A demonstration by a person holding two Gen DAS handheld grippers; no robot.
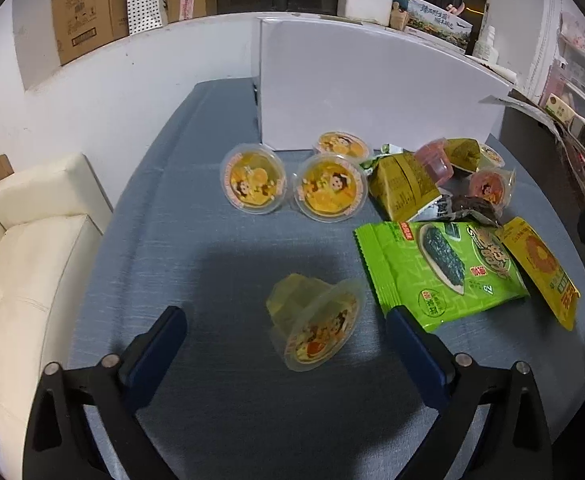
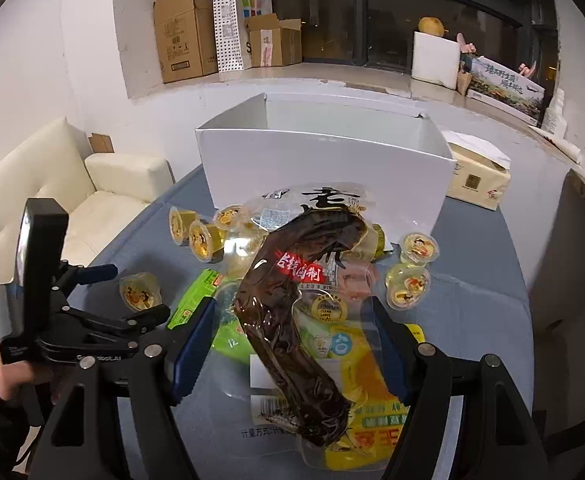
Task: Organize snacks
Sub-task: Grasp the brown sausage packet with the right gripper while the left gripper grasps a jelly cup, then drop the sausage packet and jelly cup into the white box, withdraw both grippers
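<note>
The left tongs (image 1: 286, 320) stand wide over the blue-clothed desk (image 1: 212, 200), and a tipped yellow jelly cup (image 1: 316, 324) lies on its side between the two blue pads, touching neither. The right tongs (image 2: 292, 328) are clamped on a clear vacuum pack of dark braised meat (image 2: 296, 308), lifted above the snack pile, pads pressing its edges. The white box (image 2: 324, 152) stands open behind.

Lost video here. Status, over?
Left gripper open over tipped jelly cup. Right gripper shut on clear meat pack. White box ahead, unobstructed.
</note>
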